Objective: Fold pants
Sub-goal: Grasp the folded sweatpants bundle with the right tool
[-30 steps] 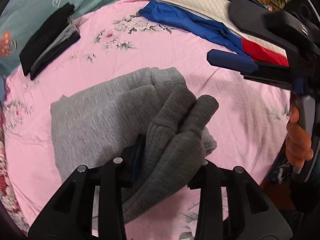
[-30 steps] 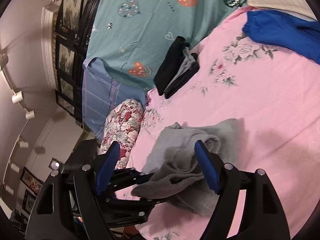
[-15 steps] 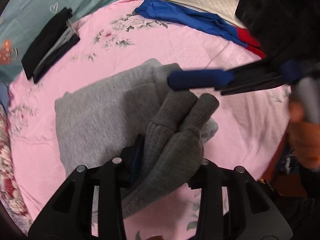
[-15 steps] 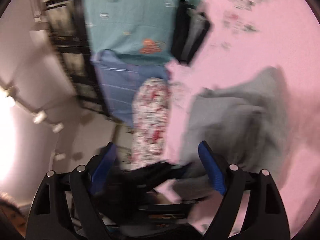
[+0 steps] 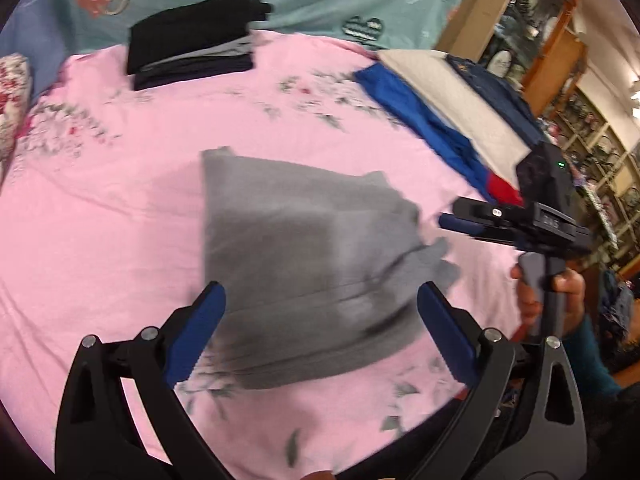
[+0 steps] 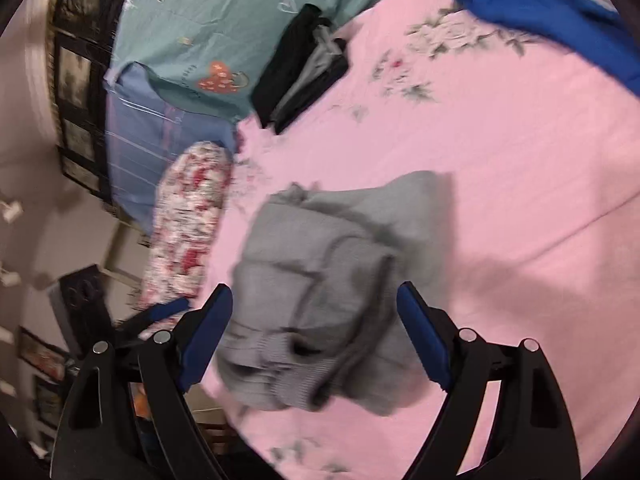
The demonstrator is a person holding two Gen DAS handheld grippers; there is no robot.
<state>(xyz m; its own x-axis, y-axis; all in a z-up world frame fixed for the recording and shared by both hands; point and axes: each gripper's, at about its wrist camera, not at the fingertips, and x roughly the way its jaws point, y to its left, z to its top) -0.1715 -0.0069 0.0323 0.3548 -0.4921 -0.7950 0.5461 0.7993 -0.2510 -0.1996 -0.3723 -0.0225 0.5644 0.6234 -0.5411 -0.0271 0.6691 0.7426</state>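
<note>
- The pink floral sheet (image 5: 120, 184) covers the bed; a glass-fronted cabinet (image 5: 532, 12) stands beyond.
- The folded grey pants (image 5: 304, 256) lie just ahead of the left gripper (image 5: 320, 308), long axis crosswise, cuffs (image 6: 280, 368) nearest the right gripper (image 6: 316, 312).
- Only the right view shows those ribbed cuffs.
- Both grippers gape wide, holding nothing.

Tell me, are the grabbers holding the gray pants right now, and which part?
Nothing is held. The left gripper and right gripper are both open above the folded gray pants, which lie on the pink sheet.
</note>
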